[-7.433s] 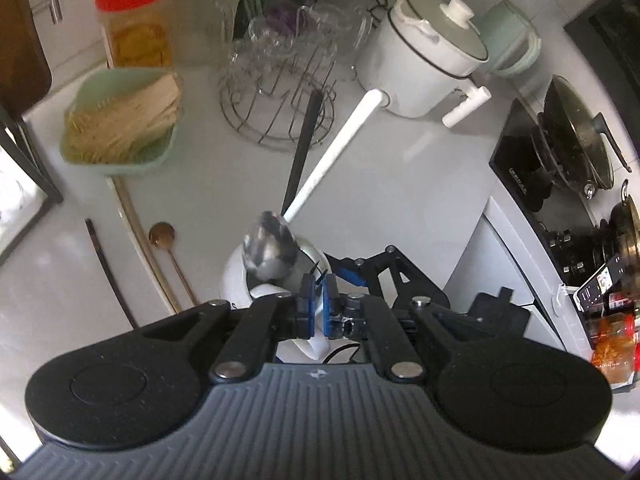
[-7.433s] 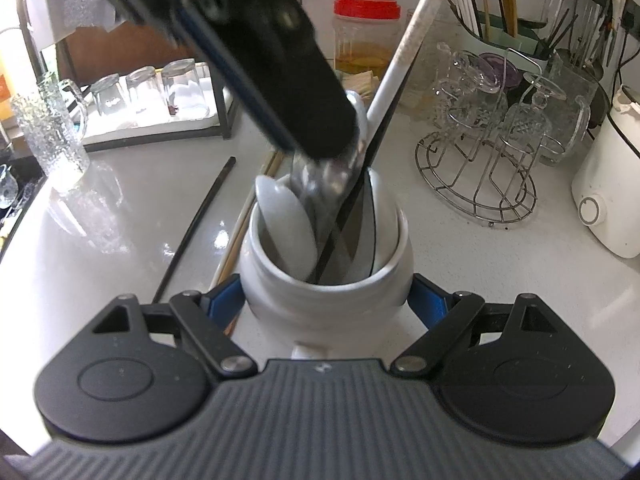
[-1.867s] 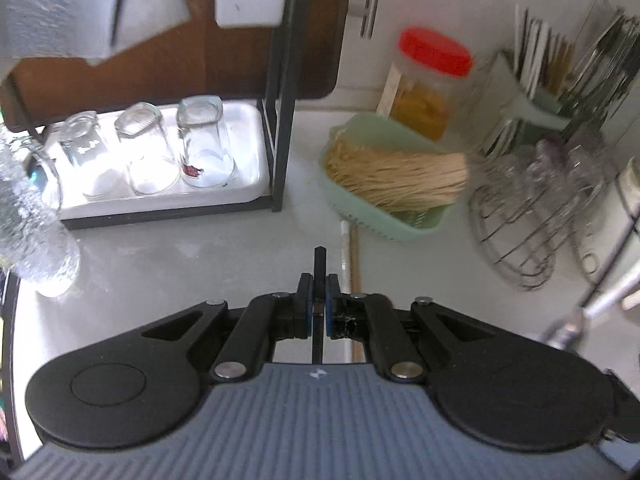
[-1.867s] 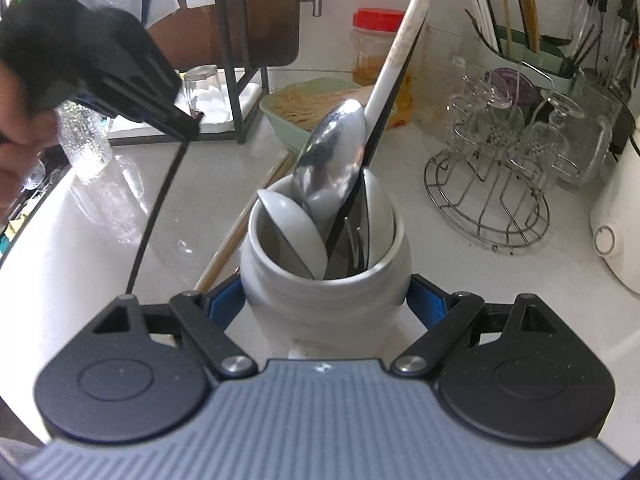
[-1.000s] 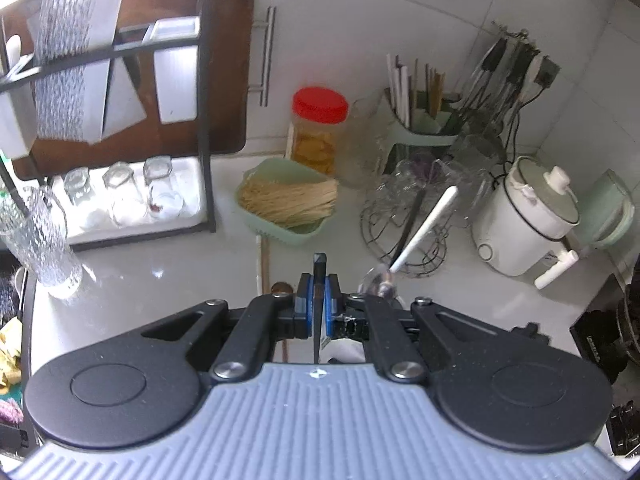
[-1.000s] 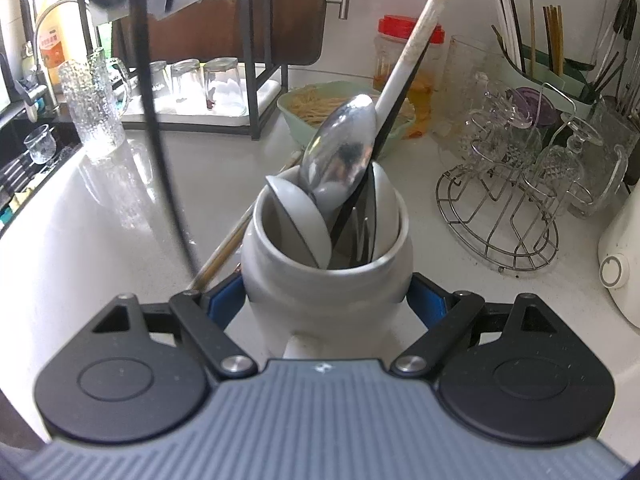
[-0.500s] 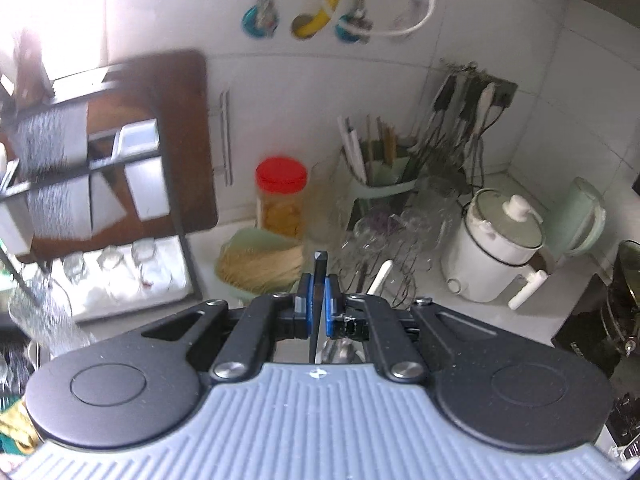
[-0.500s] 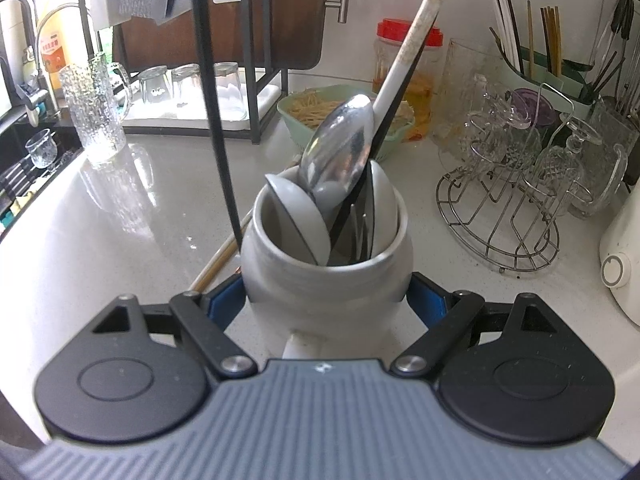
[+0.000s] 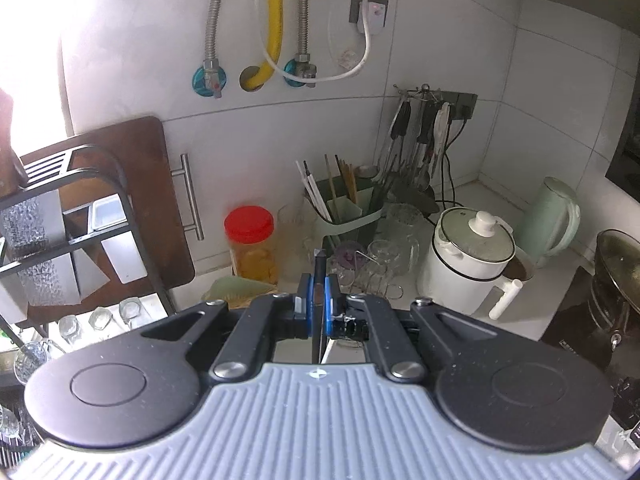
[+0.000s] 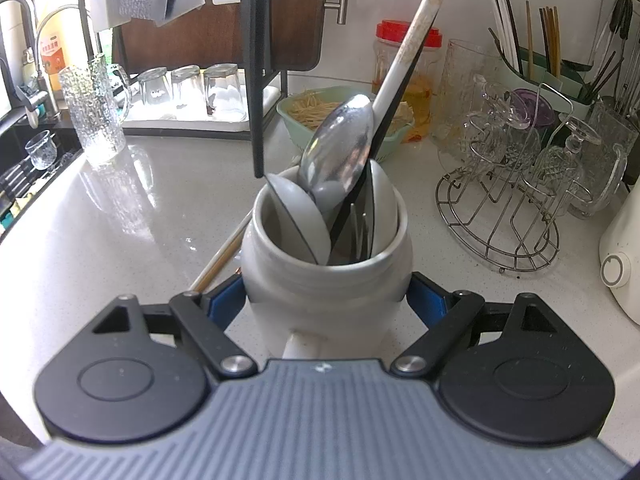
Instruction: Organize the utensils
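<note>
My right gripper (image 10: 326, 300) is shut on a white ceramic jar (image 10: 320, 292), its blue pads pressed to both sides. Inside the jar are a steel spoon (image 10: 340, 148), white ceramic spoons (image 10: 298, 216), a long white handle (image 10: 416, 36) and a black one. My left gripper (image 9: 316, 306) is shut on a thin black chopstick (image 9: 319, 276) and is held high above the counter. In the right wrist view that black chopstick (image 10: 256, 80) hangs upright, its tip just above the jar's left rim. A pair of wooden chopsticks (image 10: 224, 256) lies on the counter beside the jar.
A wire rack with glasses (image 10: 516, 184) stands right of the jar. Behind it are a green basket (image 10: 320, 112) and a red-lidded jar (image 10: 408, 64). A glass pitcher (image 10: 96, 116) and a black shelf of tumblers are at the left. A white cooker (image 9: 468, 264) and kettle (image 9: 548, 220) sit far right.
My left gripper has risen with the black chopstick. In the right wrist view the chopstick has swung rightward until its tip is over the jar's left rim. The right gripper has kept still.
</note>
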`<state>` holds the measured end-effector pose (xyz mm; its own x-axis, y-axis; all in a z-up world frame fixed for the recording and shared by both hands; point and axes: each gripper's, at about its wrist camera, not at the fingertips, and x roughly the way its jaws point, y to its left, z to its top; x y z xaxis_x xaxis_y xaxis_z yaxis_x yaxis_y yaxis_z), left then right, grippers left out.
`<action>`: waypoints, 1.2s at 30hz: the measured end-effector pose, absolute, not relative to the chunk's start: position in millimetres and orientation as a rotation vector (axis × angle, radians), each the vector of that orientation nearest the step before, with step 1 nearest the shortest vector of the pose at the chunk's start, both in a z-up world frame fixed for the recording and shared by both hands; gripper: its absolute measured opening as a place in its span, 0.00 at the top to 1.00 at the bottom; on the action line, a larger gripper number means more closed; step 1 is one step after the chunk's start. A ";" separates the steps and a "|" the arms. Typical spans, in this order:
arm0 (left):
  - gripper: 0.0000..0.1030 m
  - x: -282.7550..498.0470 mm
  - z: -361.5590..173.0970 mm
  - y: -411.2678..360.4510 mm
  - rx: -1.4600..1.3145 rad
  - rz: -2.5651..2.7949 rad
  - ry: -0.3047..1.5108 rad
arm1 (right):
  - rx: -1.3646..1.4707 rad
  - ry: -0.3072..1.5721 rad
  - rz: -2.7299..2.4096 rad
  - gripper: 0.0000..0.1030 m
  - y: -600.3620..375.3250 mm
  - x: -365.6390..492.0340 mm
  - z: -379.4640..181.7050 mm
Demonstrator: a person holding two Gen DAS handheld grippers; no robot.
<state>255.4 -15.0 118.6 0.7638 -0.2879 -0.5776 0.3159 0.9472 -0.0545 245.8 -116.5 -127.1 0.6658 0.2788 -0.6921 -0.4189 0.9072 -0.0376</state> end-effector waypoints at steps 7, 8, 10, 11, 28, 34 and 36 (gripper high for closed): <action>0.94 257.6 109.8 -15.9 0.031 -0.341 0.629 | -0.202 0.743 0.398 0.14 -116.5 245.2 -127.1; 0.94 257.1 111.3 -16.5 0.035 -0.345 0.624 | -0.202 0.742 0.398 0.14 -116.5 245.5 -127.0; 0.94 258.0 113.2 -16.2 0.035 -0.349 0.616 | -0.201 0.742 0.397 0.14 -116.6 244.9 -127.3; 0.94 258.4 113.3 -16.8 0.037 -0.349 0.615 | -0.201 0.741 0.397 0.14 -116.5 244.7 -127.4; 0.94 256.4 110.9 -9.6 0.026 -0.328 0.594 | -0.201 0.738 0.396 0.14 -116.9 244.1 -127.0; 0.94 258.9 115.3 -14.2 0.046 -0.335 0.574 | -0.201 0.737 0.395 0.14 -116.6 244.6 -126.6; 0.94 259.0 112.6 -17.1 0.054 -0.337 0.579 | -0.200 0.737 0.395 0.14 -116.8 244.5 -126.4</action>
<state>259.0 -17.1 112.6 0.7841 -0.2968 -0.5450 0.3271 0.9440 -0.0434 244.5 -116.8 -126.4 0.6718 0.2787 -0.6863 -0.4174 0.9078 -0.0400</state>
